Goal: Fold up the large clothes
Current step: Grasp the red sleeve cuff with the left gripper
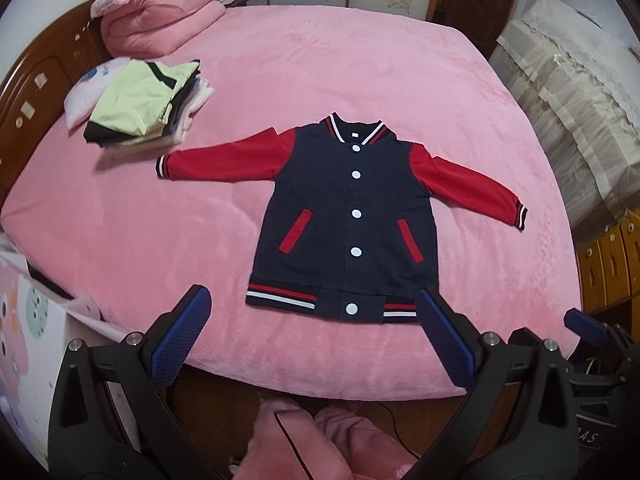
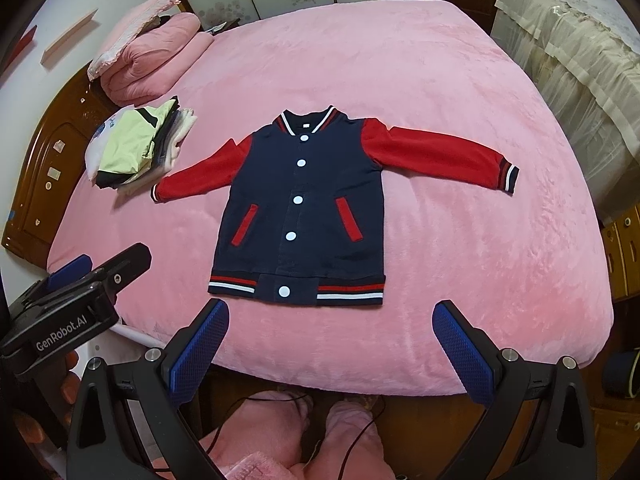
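A navy baseball jacket (image 1: 344, 216) with red sleeves, white snap buttons and striped trim lies flat, face up, on the pink bed cover (image 1: 320, 72), both sleeves spread out. It also shows in the right wrist view (image 2: 304, 204). My left gripper (image 1: 316, 332) is open and empty, held above the bed's near edge just short of the jacket's hem. My right gripper (image 2: 332, 344) is open and empty, also just short of the hem. The left gripper's body shows at the left in the right wrist view (image 2: 80, 300).
A stack of folded clothes (image 1: 140, 108) lies on the bed left of the jacket's sleeve. A folded pink quilt (image 1: 160, 16) sits at the far left corner. A wooden headboard (image 1: 36, 92) runs along the left. Covered furniture (image 1: 572, 92) stands to the right.
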